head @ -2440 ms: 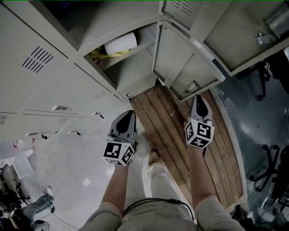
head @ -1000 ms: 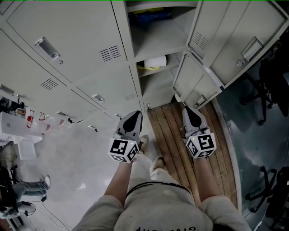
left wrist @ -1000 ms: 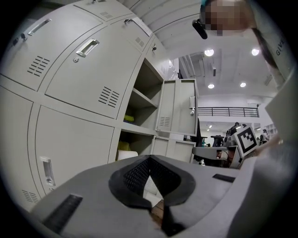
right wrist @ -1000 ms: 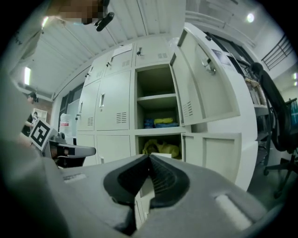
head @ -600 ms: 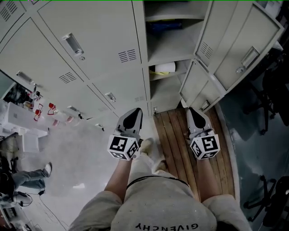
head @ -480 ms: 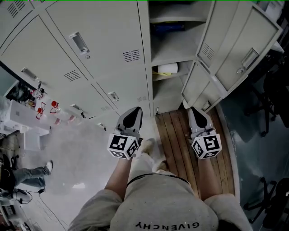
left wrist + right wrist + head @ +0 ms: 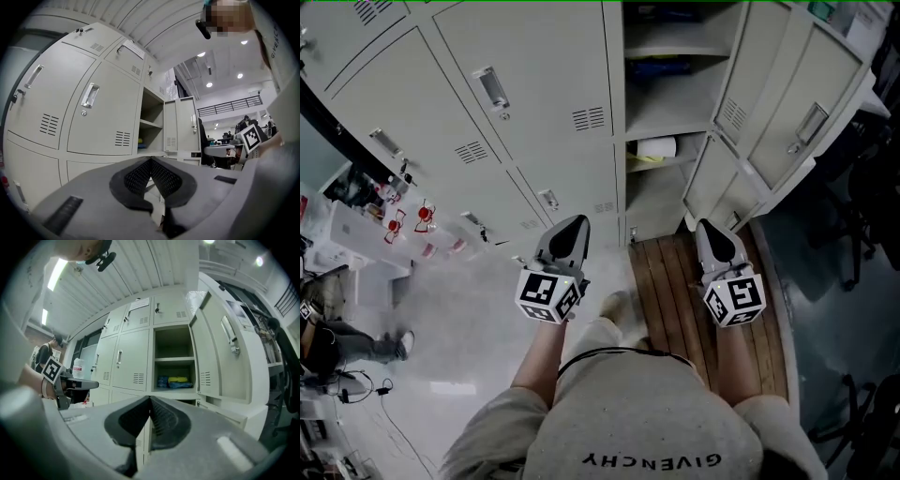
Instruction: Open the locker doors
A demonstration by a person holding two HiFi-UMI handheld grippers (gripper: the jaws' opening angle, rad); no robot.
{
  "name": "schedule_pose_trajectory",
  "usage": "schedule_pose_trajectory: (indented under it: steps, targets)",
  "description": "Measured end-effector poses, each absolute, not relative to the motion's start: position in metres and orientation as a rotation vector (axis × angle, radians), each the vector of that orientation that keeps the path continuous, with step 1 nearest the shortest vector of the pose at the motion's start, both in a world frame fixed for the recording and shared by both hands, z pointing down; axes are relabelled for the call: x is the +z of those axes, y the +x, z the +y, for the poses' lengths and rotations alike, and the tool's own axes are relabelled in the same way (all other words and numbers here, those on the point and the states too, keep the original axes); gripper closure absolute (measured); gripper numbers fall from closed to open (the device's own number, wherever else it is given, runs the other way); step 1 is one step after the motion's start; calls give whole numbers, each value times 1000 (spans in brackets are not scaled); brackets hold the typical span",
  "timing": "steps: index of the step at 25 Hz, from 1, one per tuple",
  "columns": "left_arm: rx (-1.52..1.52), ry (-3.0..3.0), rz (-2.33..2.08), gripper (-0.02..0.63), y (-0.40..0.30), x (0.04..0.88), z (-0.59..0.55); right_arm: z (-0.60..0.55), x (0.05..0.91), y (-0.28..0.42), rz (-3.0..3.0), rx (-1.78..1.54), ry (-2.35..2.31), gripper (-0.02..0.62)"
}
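The grey lockers fill the top of the head view. One column stands open: an upper compartment [image 7: 667, 89] with blue things on its shelf and a lower compartment [image 7: 661, 159] with a white roll. Their two doors, the upper door [image 7: 797, 103] and the lower door [image 7: 719, 187], hang swung out to the right. Left of them a closed door [image 7: 539, 98] shows its handle [image 7: 490, 87]. My left gripper [image 7: 572, 225] and right gripper [image 7: 710, 228] are held low in front of the lockers, touching nothing. Both are shut and empty, as the left gripper [image 7: 151, 161] and right gripper [image 7: 150, 399] show in their own views.
A wooden floor strip [image 7: 675, 281] lies under the open column, with pale floor to its left. Office chairs [image 7: 862, 234] stand at the right. A table with red-capped bottles [image 7: 394, 225] and a person [image 7: 337, 342] are at the left.
The head view has risen and drawn back, so more of the lockers shows. The right gripper has come away from the lower open door. Both grippers stay shut.
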State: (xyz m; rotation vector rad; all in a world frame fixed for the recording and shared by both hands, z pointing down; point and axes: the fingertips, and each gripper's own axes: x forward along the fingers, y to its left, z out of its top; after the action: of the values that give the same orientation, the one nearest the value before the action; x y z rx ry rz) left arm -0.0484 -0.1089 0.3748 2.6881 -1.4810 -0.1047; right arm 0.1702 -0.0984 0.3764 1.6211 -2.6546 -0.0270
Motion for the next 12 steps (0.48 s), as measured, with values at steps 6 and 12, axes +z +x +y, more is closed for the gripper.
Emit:
schedule_pose_trajectory:
  steps: [6, 12]
  targets:
    - [-130, 2698, -1517, 607, -61, 361, -111, -97, 365, 172, -2661, -56, 1621, 594]
    - [-170, 2666, -1573, 607, -78, 353, -117, -104, 358, 178, -2661, -68, 1643, 594]
